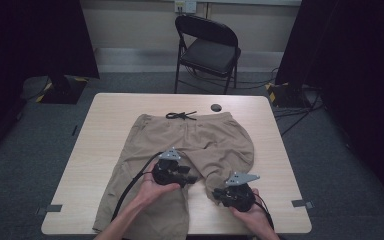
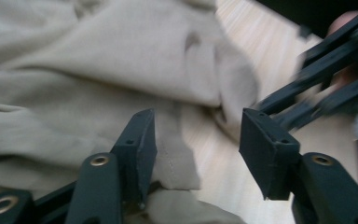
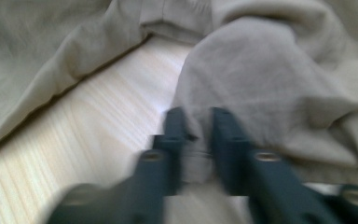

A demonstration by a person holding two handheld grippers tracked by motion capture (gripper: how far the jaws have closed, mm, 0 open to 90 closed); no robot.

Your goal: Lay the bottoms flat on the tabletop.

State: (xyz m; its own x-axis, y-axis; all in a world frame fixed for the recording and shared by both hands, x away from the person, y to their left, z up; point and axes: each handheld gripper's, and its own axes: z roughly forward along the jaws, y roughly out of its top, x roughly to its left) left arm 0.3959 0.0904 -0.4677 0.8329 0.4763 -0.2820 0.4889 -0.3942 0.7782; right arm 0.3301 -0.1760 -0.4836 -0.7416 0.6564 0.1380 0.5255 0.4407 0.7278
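Tan shorts (image 1: 190, 145) lie flat on the light wooden table (image 1: 105, 130), waistband and black drawstring (image 1: 181, 116) at the far side. The right leg is bunched up near the front. My left gripper (image 1: 192, 179) hovers at the crotch area and points right. In the left gripper view its jaws (image 2: 198, 140) stand apart over a hem of the shorts (image 2: 98, 60) without pressing it. My right gripper (image 1: 218, 193) sits at the bunched leg end. In the right gripper view its jaws (image 3: 198, 135) are pinched on a fold of the tan fabric (image 3: 270, 70).
A small black round object (image 1: 216, 107) lies on the table beyond the waistband. A black folding chair (image 1: 207, 47) stands behind the table. Dark curtains hang at both sides, and cables run over the floor at the right. Bare wood (image 3: 98, 116) shows between the two legs.
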